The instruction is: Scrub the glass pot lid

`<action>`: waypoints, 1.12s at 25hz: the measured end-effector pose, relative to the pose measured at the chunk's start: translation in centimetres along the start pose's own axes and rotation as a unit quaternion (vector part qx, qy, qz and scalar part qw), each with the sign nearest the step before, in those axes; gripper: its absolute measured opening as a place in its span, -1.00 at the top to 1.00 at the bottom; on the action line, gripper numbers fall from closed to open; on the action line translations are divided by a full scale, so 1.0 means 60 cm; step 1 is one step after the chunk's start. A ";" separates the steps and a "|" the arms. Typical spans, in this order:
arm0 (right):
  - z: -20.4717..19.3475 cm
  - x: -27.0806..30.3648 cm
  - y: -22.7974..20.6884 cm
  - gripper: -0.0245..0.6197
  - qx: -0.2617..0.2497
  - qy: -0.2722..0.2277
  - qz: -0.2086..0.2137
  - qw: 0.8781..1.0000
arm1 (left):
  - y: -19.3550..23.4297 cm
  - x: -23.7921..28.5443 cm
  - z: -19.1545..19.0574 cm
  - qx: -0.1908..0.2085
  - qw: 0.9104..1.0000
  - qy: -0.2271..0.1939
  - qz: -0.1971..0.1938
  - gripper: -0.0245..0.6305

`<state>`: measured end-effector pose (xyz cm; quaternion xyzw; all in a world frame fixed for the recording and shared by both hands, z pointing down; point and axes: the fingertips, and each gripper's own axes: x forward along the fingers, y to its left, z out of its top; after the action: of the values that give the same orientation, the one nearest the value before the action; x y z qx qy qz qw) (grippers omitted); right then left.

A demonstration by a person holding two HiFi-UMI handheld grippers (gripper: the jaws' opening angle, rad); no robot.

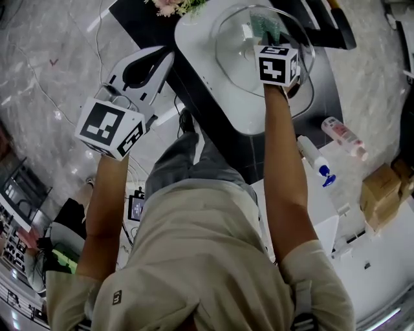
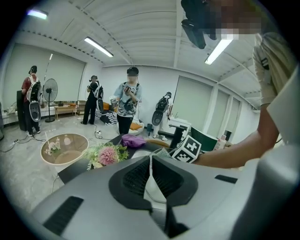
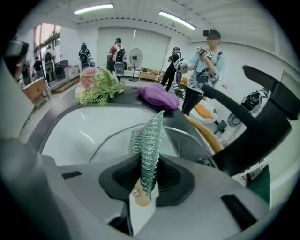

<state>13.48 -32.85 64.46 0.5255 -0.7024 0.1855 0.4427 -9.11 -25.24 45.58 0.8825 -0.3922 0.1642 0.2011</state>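
Note:
The glass pot lid (image 1: 234, 55) lies on a white basin (image 1: 200, 39) on the dark table. My right gripper (image 1: 257, 33) is over the lid, shut on a green mesh scrubber (image 1: 266, 24). In the right gripper view the scrubber (image 3: 149, 145) stands up between the shut jaws, with the lid's glass and metal rim (image 3: 112, 138) just beyond it. My left gripper (image 1: 162, 61) hangs left of the basin, off the table, apart from the lid. Its jaws (image 2: 150, 161) are shut with nothing between them.
A bunch of flowers (image 1: 174, 5) and a purple cloth (image 3: 159, 96) sit at the table's far end. Two bottles (image 1: 343, 137) and a cardboard box (image 1: 381, 187) lie on the right. Several people (image 2: 126, 105) stand in the room behind.

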 end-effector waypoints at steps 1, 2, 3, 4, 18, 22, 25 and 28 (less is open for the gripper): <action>-0.005 0.007 0.019 0.66 -0.013 0.008 0.006 1.000 | 0.001 -0.001 -0.003 -0.001 1.000 0.001 0.001 0.84; -0.010 0.012 0.037 0.66 -0.028 0.015 0.012 0.999 | 0.001 -0.002 -0.006 0.000 1.000 0.001 0.001 0.84; -0.015 0.016 0.055 0.66 -0.042 0.021 0.018 0.999 | 0.001 -0.003 -0.009 0.000 1.000 0.000 0.001 0.84; -0.020 0.019 0.072 0.66 -0.055 0.025 0.024 0.998 | 0.000 -0.003 -0.010 -0.001 1.000 0.001 0.001 0.84; -0.158 -0.043 0.154 0.66 -0.124 0.073 0.064 0.987 | -0.022 0.008 0.000 0.009 1.000 -0.003 -0.015 0.84; -0.213 -0.078 0.096 0.66 -0.097 0.100 0.044 0.989 | -0.028 0.012 0.011 0.011 1.000 -0.003 -0.020 0.84; -0.236 -0.105 0.030 0.66 -0.082 0.108 0.008 0.991 | -0.033 0.017 0.020 0.015 1.000 -0.004 -0.025 0.84; -0.240 -0.127 -0.036 0.66 -0.066 0.106 -0.033 0.992 | -0.037 0.023 0.026 0.019 0.999 -0.006 -0.030 0.84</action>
<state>22.01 -18.84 65.58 0.4951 -0.6448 0.1787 0.5542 -6.31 -25.51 44.32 0.8987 -0.3633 0.1602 0.1864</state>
